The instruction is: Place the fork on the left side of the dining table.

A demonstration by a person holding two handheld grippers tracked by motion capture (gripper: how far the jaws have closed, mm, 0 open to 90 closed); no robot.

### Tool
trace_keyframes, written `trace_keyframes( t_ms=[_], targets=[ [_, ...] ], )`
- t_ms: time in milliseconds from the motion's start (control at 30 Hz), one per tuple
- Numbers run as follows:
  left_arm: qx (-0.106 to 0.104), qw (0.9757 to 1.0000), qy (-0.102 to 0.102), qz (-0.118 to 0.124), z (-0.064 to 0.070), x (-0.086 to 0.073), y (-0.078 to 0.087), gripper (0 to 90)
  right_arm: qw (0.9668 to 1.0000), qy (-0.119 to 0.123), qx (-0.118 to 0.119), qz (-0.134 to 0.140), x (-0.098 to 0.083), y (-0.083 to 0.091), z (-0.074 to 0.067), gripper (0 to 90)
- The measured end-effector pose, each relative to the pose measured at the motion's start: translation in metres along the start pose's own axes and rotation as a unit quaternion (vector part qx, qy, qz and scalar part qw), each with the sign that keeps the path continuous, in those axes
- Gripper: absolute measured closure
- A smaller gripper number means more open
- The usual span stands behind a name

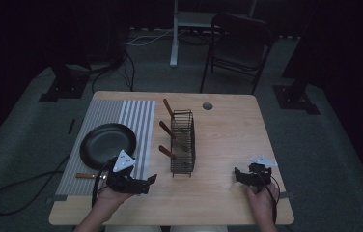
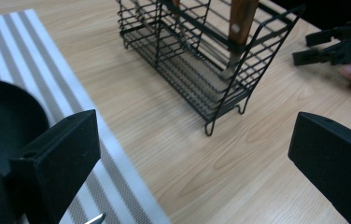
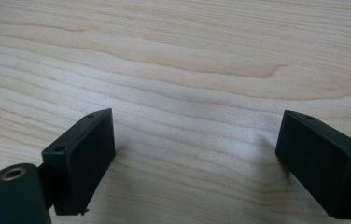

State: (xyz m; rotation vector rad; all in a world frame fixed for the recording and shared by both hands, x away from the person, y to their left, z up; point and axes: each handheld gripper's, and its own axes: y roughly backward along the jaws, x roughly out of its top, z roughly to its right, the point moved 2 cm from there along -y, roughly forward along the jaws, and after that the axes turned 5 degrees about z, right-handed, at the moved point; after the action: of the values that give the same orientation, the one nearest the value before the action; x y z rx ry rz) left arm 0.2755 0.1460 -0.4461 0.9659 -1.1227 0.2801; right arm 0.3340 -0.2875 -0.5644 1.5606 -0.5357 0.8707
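A black wire rack (image 1: 183,142) stands mid-table with three wooden-handled utensils (image 1: 166,152) leaning out of its left side. A black pan (image 1: 107,143) rests on a grey striped mat (image 1: 136,118) at the left. My left gripper (image 1: 149,181) is open and holds nothing, low over the table's front between the mat and the rack. In the left gripper view its jaws (image 2: 192,172) stand wide apart, facing the rack (image 2: 197,70) and a wooden handle (image 2: 241,18). My right gripper (image 1: 238,175) hovers open at the front right, its jaws (image 3: 197,158) over bare wood.
Another wooden-handled utensil (image 1: 86,176) lies on the mat's front edge, left of my left hand. The table (image 1: 228,130) has a small round hole (image 1: 207,106) at the back. A folding chair (image 1: 240,46) and cables sit on the floor beyond.
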Motion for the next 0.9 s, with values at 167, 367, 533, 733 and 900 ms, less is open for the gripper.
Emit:
trace_keyframes(
  t_ms=[167, 367, 533, 733, 900],
  targets=[
    [-0.009, 1.0000, -0.003, 0.001, 0.003, 0.007, -0.010, 2.2, 1.0000, 0.000, 0.000, 0.000, 0.000, 0.000, 0.000, 11.5],
    [-0.014, 0.9999, -0.004, 0.005, 0.008, 0.014, -0.019, 2.3, 1.0000, 0.000, 0.000, 0.000, 0.000, 0.000, 0.000, 11.5],
    [-0.027, 0.9996, 0.001, 0.008, 0.011, 0.019, -0.024, 2.3, 1.0000, 0.000, 0.000, 0.000, 0.000, 0.000, 0.000, 11.5],
    [-0.034, 0.9994, -0.010, 0.003, 0.015, 0.025, -0.031, 5.7, 1.0000, 0.000, 0.000, 0.000, 0.000, 0.000, 0.000, 11.5],
    [-0.032, 0.9994, -0.007, 0.005, 0.015, 0.030, -0.036, 16.0, 1.0000, 0.000, 0.000, 0.000, 0.000, 0.000, 0.000, 11.5]
  ],
)
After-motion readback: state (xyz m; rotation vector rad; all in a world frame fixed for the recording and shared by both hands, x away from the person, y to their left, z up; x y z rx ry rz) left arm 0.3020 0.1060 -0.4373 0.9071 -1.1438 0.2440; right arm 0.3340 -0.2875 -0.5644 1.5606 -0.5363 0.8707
